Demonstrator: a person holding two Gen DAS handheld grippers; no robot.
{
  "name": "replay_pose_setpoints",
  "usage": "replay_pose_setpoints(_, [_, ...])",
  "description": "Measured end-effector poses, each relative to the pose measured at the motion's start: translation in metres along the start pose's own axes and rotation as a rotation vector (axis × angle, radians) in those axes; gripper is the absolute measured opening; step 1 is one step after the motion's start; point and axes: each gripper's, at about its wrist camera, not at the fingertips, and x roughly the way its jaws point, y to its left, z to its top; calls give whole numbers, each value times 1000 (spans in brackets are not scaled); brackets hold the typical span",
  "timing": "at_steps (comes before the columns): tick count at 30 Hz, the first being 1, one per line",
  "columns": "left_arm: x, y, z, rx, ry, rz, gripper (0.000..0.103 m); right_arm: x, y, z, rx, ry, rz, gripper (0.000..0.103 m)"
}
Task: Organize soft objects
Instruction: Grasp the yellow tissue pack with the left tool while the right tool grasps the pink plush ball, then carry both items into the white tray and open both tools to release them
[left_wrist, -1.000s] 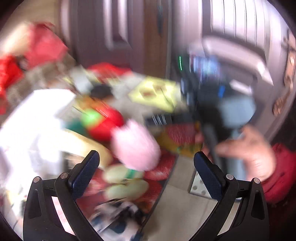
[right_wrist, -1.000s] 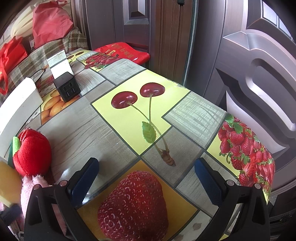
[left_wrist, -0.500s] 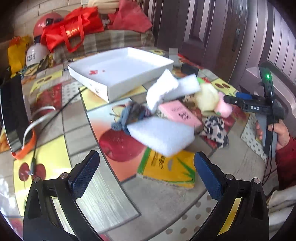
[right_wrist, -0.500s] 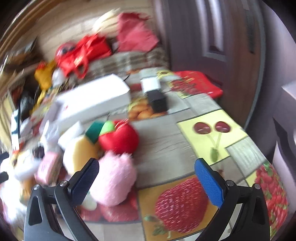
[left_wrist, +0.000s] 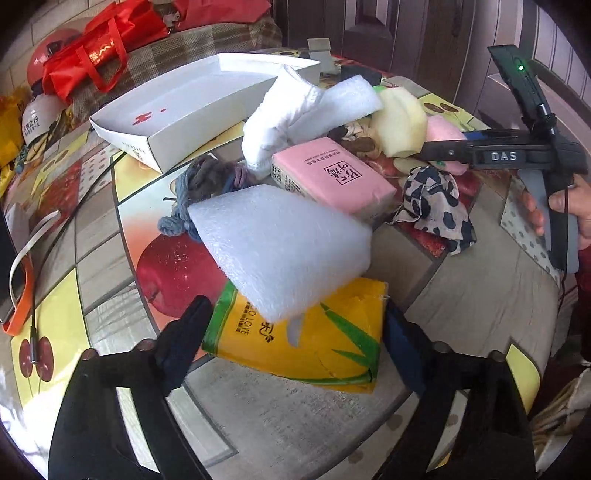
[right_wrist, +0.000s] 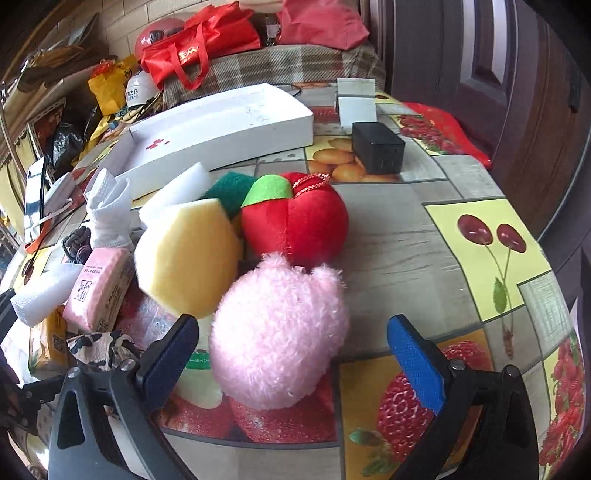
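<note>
A heap of soft things lies on the fruit-print table. In the left wrist view, my left gripper (left_wrist: 295, 332) straddles a yellow tissue pack (left_wrist: 303, 339) with its jaws closing; the pads flank the pack's edges without a clear squeeze. A white foam block (left_wrist: 280, 251) rests on the pack's far end. In the right wrist view, my right gripper (right_wrist: 291, 354) has its jaws closing around a fluffy pink plush (right_wrist: 277, 332), with a gap at the right pad. A red plush apple (right_wrist: 295, 221) and a yellow sponge (right_wrist: 184, 254) lie just beyond it.
A white shallow box (left_wrist: 192, 96) stands at the back of the table. A pink tissue pack (left_wrist: 332, 177), a white sock (left_wrist: 273, 122), a spotted cloth (left_wrist: 436, 199) and a grey-blue knit bundle (left_wrist: 207, 181) crowd the middle. A black cube (right_wrist: 376, 151) sits far right; a phone (right_wrist: 35, 195) far left.
My left gripper has come down closer to the yellow pack and its jaws have narrowed. My right gripper swung from the bare table onto the pile, and the pink plush is now between its narrower jaws.
</note>
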Motion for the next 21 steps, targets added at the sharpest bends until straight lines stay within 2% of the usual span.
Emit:
replay_pose_setpoints(1, [-2,1,-2,3,-6,1,77,0,0,0,-2,9,11,60])
replay_pose_setpoints(4, [-11,6,-9,-19,-19,15,75,-8,-3,-3,3,-10,27,54])
replay_pose_setpoints(7, [-35,19,-16,-81,-110,83,75,-36,-18,-9,78,-145,33,54])
replay_pose_setpoints(9, [-55,29,-18,-125,-225,156,75,-67,-26,-14,116,-321,16,54])
replay_pose_setpoints(11, [-70,42,-17,-194,-353,264,75,-86,-26,-17,123,-465,-17,56])
replay_pose_setpoints(12, [-74,48,-16,-221,-408,317,75,-88,-25,-15,124,-503,-33,56])
replay_pose_setpoints(15, [-73,68,-7,-273,-489,437,75,-75,-22,-6,109,-540,-113,57])
replay_pose_setpoints(19, [-66,87,6,-318,-551,483,75,-56,-25,10,121,-555,-143,57])
replay_pose_setpoints(21, [-63,93,12,-325,-589,505,75,-45,-19,21,117,-553,-121,57])
